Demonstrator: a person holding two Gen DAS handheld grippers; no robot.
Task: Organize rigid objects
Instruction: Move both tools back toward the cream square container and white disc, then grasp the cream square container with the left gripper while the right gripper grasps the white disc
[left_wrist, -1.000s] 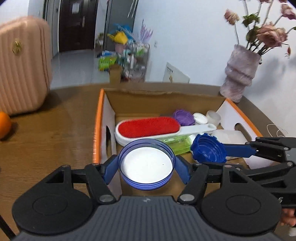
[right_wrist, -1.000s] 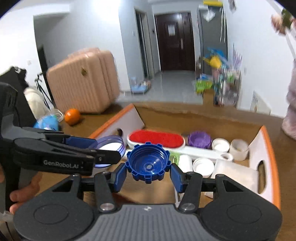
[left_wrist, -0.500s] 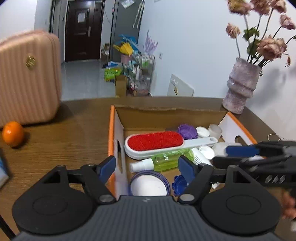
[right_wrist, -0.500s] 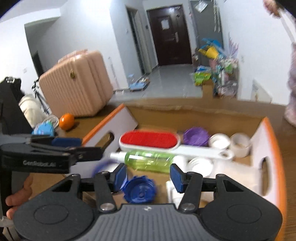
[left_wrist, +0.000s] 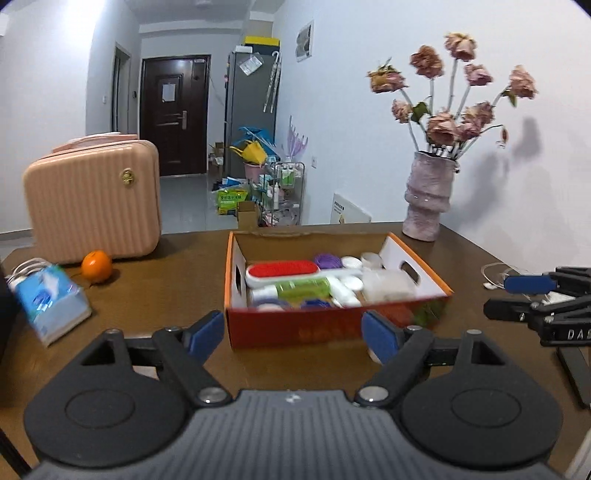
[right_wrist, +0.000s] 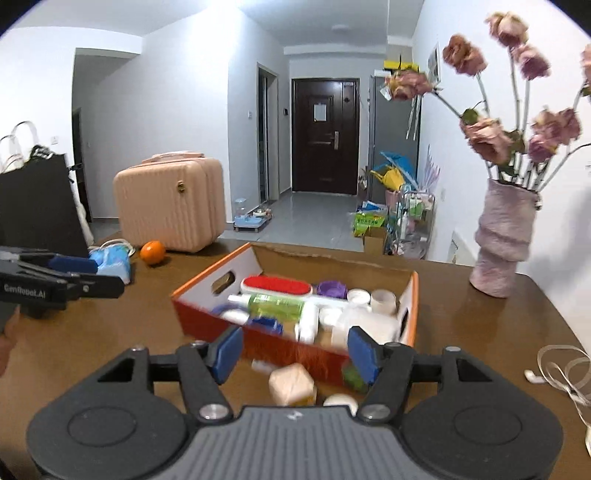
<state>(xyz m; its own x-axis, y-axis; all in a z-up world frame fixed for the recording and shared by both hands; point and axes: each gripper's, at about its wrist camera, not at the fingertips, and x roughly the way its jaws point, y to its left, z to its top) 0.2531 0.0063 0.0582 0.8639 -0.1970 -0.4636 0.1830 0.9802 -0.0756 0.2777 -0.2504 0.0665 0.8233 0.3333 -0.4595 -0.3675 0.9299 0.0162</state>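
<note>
Rigid objects fill an orange cardboard box (left_wrist: 334, 328) standing on the brown table (left_wrist: 159, 291). Inside lie a red-bristled brush (left_wrist: 281, 268) with a white handle, a green bottle (left_wrist: 303, 288) on its side just in front of the brush, a purple lid (left_wrist: 327, 260) toward the far wall, several white caps (left_wrist: 351, 263) and a translucent white container (left_wrist: 388, 283) by the right wall. Two blue lids (left_wrist: 314, 304) sit at the near wall, blurred. In the right wrist view a beige cube-like item (right_wrist: 291, 384) and a small white piece (right_wrist: 341, 400) lie on the table just outside the box's near side.

Both grippers hang back from the box, apart from it. The left gripper (left_wrist: 293, 334) has its blue pads spread wide with nothing between them; the right gripper (right_wrist: 293, 349) is likewise spread and holds nothing.

Farther out on the table are a tissue pack (left_wrist: 51, 302), an orange (left_wrist: 96, 266), a pink suitcase (left_wrist: 94, 201) and a vase of dried roses (left_wrist: 426, 197).
</note>
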